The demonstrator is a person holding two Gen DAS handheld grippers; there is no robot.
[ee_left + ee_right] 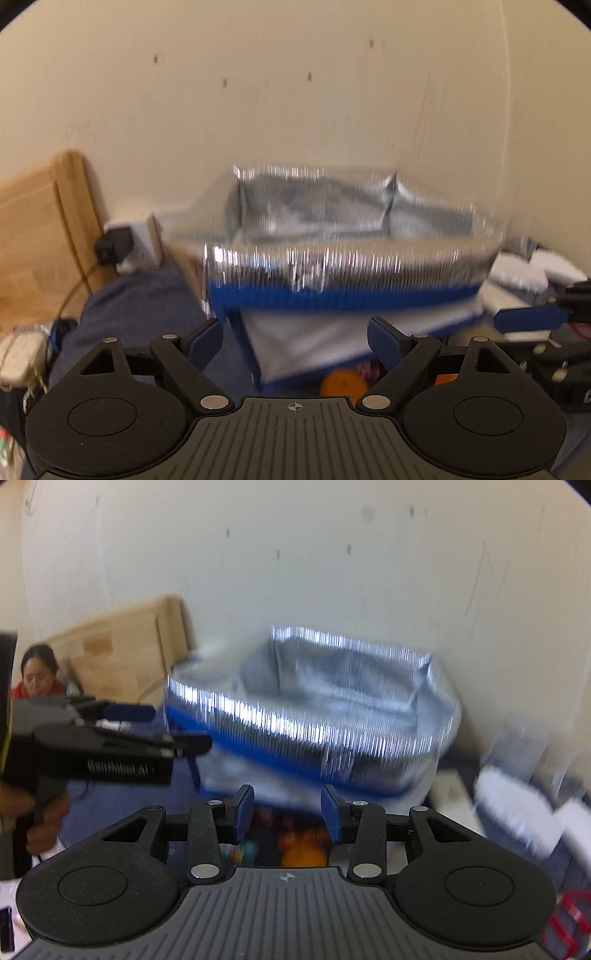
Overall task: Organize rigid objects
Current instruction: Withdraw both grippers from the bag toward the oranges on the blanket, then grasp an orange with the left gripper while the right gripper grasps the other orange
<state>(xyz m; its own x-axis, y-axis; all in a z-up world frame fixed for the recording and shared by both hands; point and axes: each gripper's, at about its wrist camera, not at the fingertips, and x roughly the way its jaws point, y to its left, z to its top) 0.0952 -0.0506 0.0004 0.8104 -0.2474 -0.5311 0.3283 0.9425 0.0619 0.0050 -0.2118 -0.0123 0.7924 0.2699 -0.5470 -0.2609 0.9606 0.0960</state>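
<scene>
A silver foil-lined bag with a blue band (351,258) stands open-topped against the wall, blurred in both views (314,720). My left gripper (295,326) is open in front of its near side, jaws wide with nothing between them. In the right wrist view the left gripper (166,727) comes in from the left, held by a hand (44,812). My right gripper (288,792) stands a little open before the bag's front, with nothing between its pads. Its blue finger (528,319) shows at the right edge. A blurred orange object (343,384) lies below the bag's front (303,856).
A wooden board (37,221) leans on the wall at left, with a black plug (112,245) beside it. Dark blue cloth (140,306) covers the surface. White packages (517,805) lie right of the bag. A person (37,672) sits far left. A red item (569,923) is bottom right.
</scene>
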